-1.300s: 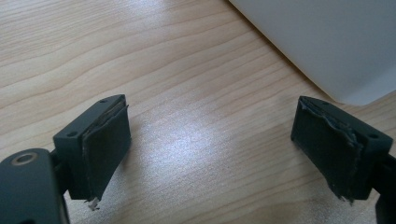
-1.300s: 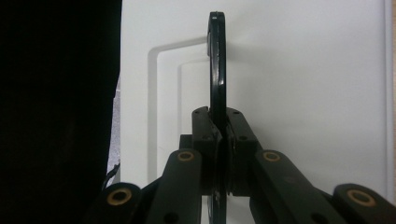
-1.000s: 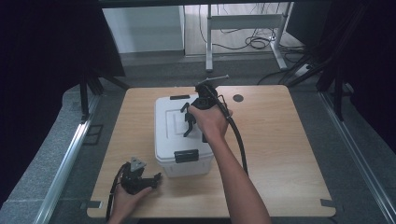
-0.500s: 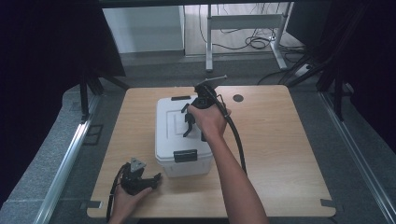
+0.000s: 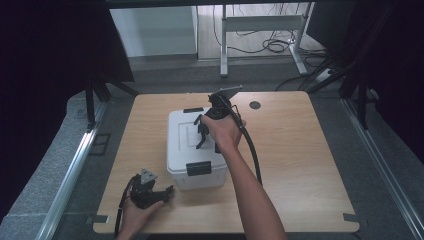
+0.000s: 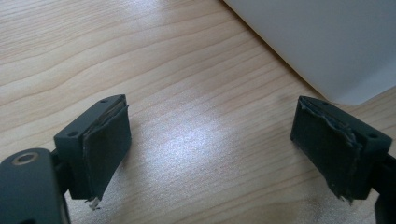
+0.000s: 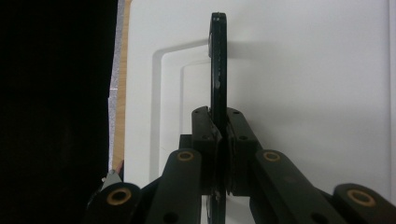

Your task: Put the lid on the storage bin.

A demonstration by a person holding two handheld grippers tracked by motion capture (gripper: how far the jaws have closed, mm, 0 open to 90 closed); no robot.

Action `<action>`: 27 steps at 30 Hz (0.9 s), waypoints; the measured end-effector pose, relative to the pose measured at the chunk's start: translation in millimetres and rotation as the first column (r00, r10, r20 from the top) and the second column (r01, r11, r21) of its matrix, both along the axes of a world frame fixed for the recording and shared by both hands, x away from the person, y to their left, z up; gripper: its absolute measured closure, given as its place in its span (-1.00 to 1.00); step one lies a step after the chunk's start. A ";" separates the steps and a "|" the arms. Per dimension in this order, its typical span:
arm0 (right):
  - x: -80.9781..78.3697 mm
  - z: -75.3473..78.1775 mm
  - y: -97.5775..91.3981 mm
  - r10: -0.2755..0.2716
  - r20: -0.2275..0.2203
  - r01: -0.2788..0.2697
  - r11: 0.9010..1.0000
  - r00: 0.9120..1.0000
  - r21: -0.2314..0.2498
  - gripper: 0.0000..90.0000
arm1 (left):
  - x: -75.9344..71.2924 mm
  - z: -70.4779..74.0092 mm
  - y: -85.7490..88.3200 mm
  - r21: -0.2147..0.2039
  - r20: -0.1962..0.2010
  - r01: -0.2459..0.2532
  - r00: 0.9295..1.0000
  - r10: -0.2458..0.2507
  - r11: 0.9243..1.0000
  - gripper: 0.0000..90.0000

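The white lidded box (image 5: 195,150) is sitting mid-counter (image 5: 300,150). Over its lid, the right claw (image 7: 219,140) is pinching the black handle (image 7: 218,70) tight. The left claw (image 6: 210,149) is resting wide apart, holding nothing, on the near left of the counter, just beside the box's corner.

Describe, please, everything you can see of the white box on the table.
The white storage box looks like smooth plastic, rectangular with rounded corners, standing upright near the middle of the wooden table. Its lid is on, with a stepped rectangular recess on top. A black latch sits on the near end, another on the far end. A thin black handle stands raised from the lid, and the right gripper is shut on it. The left gripper rests open on the table beside the box's near corner, not touching it.
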State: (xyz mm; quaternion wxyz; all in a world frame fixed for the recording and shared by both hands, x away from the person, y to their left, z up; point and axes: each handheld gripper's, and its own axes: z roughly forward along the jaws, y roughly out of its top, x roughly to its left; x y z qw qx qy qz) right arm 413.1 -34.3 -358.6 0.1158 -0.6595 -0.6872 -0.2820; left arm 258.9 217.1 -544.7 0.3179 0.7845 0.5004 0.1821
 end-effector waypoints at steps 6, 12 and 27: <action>-4.6 -7.1 -1.1 -0.010 -0.005 0.011 1.000 1.000 0.009 0.88 | -1.2 0.0 0.4 -0.001 0.001 0.000 1.000 0.000 1.000 -0.73; -5.3 -8.0 1.2 -0.006 0.007 0.006 1.000 1.000 -0.003 0.87 | -0.6 0.0 0.6 -0.001 0.000 0.005 1.000 -0.005 1.000 -0.73; -16.5 7.7 -11.1 0.031 0.162 -0.036 0.999 0.986 0.032 0.13 | -0.6 0.0 0.6 0.000 0.000 0.005 1.000 -0.005 1.000 -0.73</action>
